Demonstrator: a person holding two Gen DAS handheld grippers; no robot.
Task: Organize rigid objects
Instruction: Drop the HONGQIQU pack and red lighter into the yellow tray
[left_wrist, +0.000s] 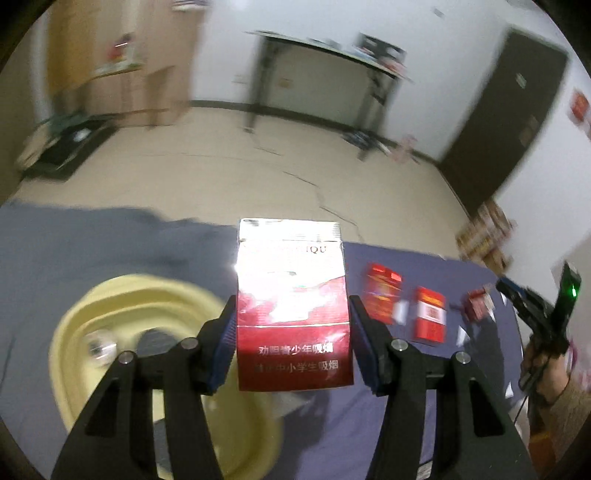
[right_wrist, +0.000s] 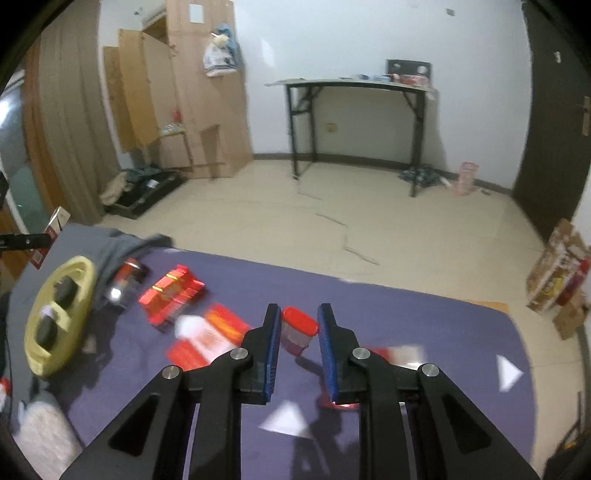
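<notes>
Yellow basin (right_wrist: 75, 291) on the purple desk (right_wrist: 424, 325) holds a few items. Beside it, left claw (left_wrist: 291, 325) grips a red carton (left_wrist: 291, 314), aloft. Several red packs (right_wrist: 170, 295) lie outside. Right claw (right_wrist: 295, 332) gapes, empty, around a red-capped jar (right_wrist: 298, 332). Judged: early stage.

Beyond the work surface we note a beige tiled floor (right_wrist: 388, 218) with a thin crack running across it. A black-legged folding table (right_wrist: 354, 86) stands against the white wall (right_wrist: 332, 37), clutter on its top too small to tell. Left of it, tall cardboard sheets (right_wrist: 207, 92) lean upright, a pale bag (right_wrist: 221, 55) hanging at their edge. A dark door (right_wrist: 554, 129) stands at right; cardboard boxes (right_wrist: 561, 280) sit on the floor below it.
</notes>
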